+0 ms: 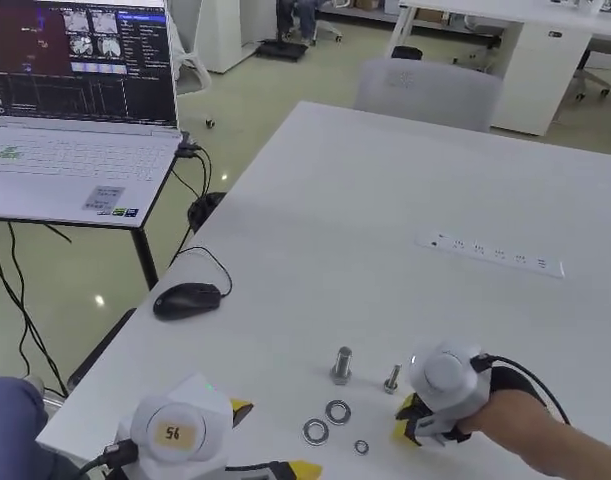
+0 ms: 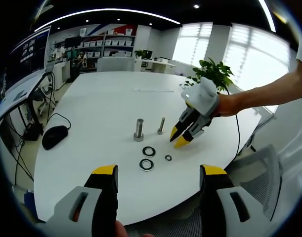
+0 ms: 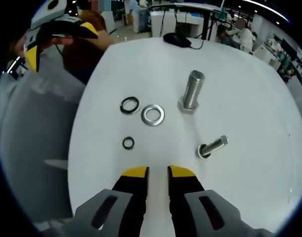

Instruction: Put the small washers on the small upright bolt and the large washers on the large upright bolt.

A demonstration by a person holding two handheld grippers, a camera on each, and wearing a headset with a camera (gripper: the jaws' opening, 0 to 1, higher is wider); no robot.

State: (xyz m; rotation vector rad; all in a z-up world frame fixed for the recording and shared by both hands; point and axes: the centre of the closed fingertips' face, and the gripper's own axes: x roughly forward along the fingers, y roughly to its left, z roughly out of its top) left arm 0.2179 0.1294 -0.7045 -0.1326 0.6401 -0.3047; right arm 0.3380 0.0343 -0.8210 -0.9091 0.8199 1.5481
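Two bolts stand upright on the white table (image 1: 315, 220): a large bolt (image 1: 342, 366) (image 2: 139, 130) (image 3: 192, 91) and, beside it, a small bolt (image 1: 392, 378) (image 2: 161, 126) (image 3: 212, 146). In front of them lie two large washers, one dark (image 2: 149, 151) (image 3: 129, 105) and one silver (image 2: 147, 164) (image 3: 153, 114), plus a small dark washer (image 1: 361, 447) (image 2: 168, 158) (image 3: 128, 143). My right gripper (image 1: 410, 420) (image 3: 158, 173) hovers just right of the small washer, jaws a narrow gap apart and holding nothing. My left gripper (image 1: 273, 437) (image 2: 158, 173) stands wide open near the front edge.
A black mouse (image 1: 187, 299) with its cable lies at the table's left edge. A white power strip (image 1: 490, 253) lies farther back on the right. A laptop (image 1: 75, 90) sits on a side stand to the left, and a grey chair (image 1: 425, 90) stands beyond the table.
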